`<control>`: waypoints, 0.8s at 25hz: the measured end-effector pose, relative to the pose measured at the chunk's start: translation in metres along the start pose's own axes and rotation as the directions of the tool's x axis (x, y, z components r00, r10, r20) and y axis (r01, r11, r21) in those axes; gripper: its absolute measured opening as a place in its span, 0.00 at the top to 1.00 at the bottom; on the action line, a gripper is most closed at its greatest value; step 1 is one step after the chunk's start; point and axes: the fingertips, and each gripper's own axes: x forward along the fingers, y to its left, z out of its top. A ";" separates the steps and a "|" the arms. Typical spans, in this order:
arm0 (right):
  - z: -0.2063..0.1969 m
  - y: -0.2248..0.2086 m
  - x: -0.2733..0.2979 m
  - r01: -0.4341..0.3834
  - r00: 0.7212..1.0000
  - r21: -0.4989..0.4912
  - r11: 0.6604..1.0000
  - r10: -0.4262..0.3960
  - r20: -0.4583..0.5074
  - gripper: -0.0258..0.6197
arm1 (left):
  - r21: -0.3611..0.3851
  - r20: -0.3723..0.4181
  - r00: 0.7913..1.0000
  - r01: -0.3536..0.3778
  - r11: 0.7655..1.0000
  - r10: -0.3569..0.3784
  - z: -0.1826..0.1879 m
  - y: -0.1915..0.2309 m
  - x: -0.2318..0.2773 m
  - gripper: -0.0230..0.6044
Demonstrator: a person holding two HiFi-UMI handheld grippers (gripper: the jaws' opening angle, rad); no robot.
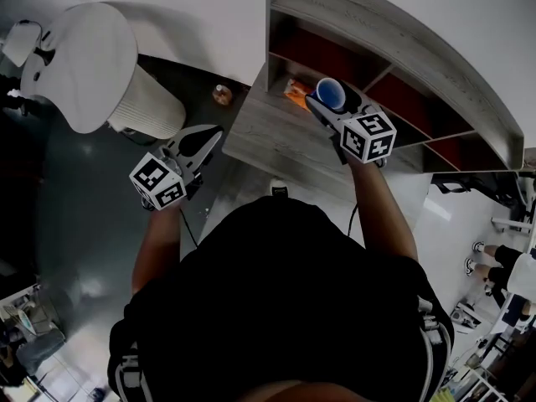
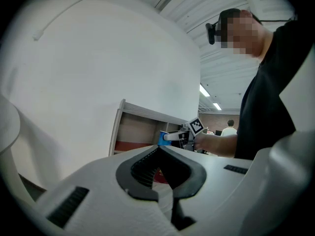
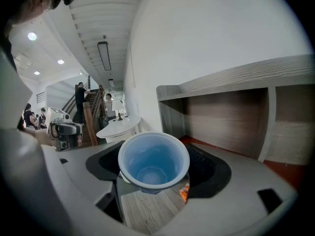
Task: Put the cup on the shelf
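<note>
Right gripper view is showing the right gripper [image 1: 332, 101] clamping the blue cup [image 3: 153, 161] between its jaws, the cup's open mouth facing the camera. Just beneath the cup, the wooden tabletop [image 3: 142, 213] and a small orange object [image 3: 184, 193] are showing. Beyond the jaws, the shelf [image 3: 221, 117] is standing with its open compartments facing that gripper. Off to its left, the left gripper [image 1: 213, 134] is hovering at the tabletop's edge, jaws closed together on nothing.
</note>
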 end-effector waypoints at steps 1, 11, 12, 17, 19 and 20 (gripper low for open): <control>0.001 -0.003 0.004 0.001 1.000 -0.005 1.000 -0.001 0.000 0.37 | 0.002 -0.002 1.000 -0.002 1.000 0.002 0.000 0.002 0.002 0.94; -0.001 -0.049 0.042 0.034 0.999 -0.027 0.999 -0.035 -0.013 0.37 | -0.025 0.003 0.999 -0.034 0.999 0.034 0.009 0.016 0.020 0.94; 0.001 -0.052 0.046 0.030 0.999 -0.015 0.999 -0.030 -0.012 0.37 | -0.027 0.004 0.999 -0.034 0.999 0.034 0.012 0.017 0.022 0.94; 0.010 -0.068 0.067 0.015 1.000 -0.033 0.999 -0.016 -0.012 0.37 | -0.020 0.004 0.999 -0.047 0.999 0.047 0.015 0.023 0.033 0.94; 0.014 -0.077 0.074 0.022 1.000 -0.060 0.998 -0.023 -0.010 0.37 | -0.021 -0.002 0.999 -0.054 0.998 0.054 0.012 0.025 0.037 0.94; 0.015 -0.080 0.078 0.025 1.000 -0.068 0.997 -0.026 -0.007 0.37 | -0.022 -0.008 0.998 -0.060 0.998 0.060 0.010 0.026 0.039 0.94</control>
